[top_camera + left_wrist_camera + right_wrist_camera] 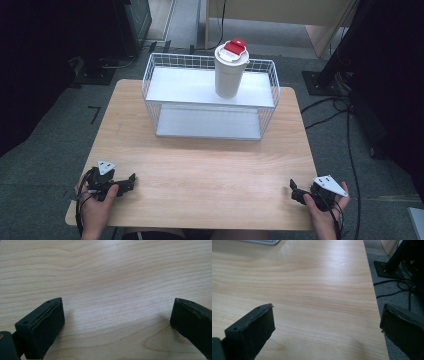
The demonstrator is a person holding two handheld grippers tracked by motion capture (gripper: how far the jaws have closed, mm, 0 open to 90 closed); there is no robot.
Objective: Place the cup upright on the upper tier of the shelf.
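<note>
Two grippers rest at the near corners of a light wooden table (200, 175), each held in a person's hand, and both are empty. The left gripper (131, 181) sits near the front left corner, its black jaws pointing inward across the tabletop; in the left gripper view its jaws stand spread wide apart with bare wood grain between them (117, 315). The right gripper (293, 189) sits near the front right corner, close to the table's right edge. In the right gripper view its jaws are likewise spread wide, with nothing between them (327, 322); the left one lies over the wood and the right one hangs over the table's edge, above grey carpet (382, 277) where black cables trail.

At the far side of the table stands a white wire basket shelf (150, 80) with two levels: a white upper board and a white lower board beneath it. On the upper board, right of the middle, a white tumbler (229, 75) stands upright. It tapers slightly toward its base and is closed with a white lid bearing a red flip cap (235, 47). Whether anything is inside the tumbler cannot be told, since the lid is shut. The lower board (210, 122) carries nothing that can be seen.

The tumbler is well apart from both grippers, with the open stretch of tabletop lying between them. A corner of the shelf's base shows at the top left of the right gripper view (262, 241).
</note>
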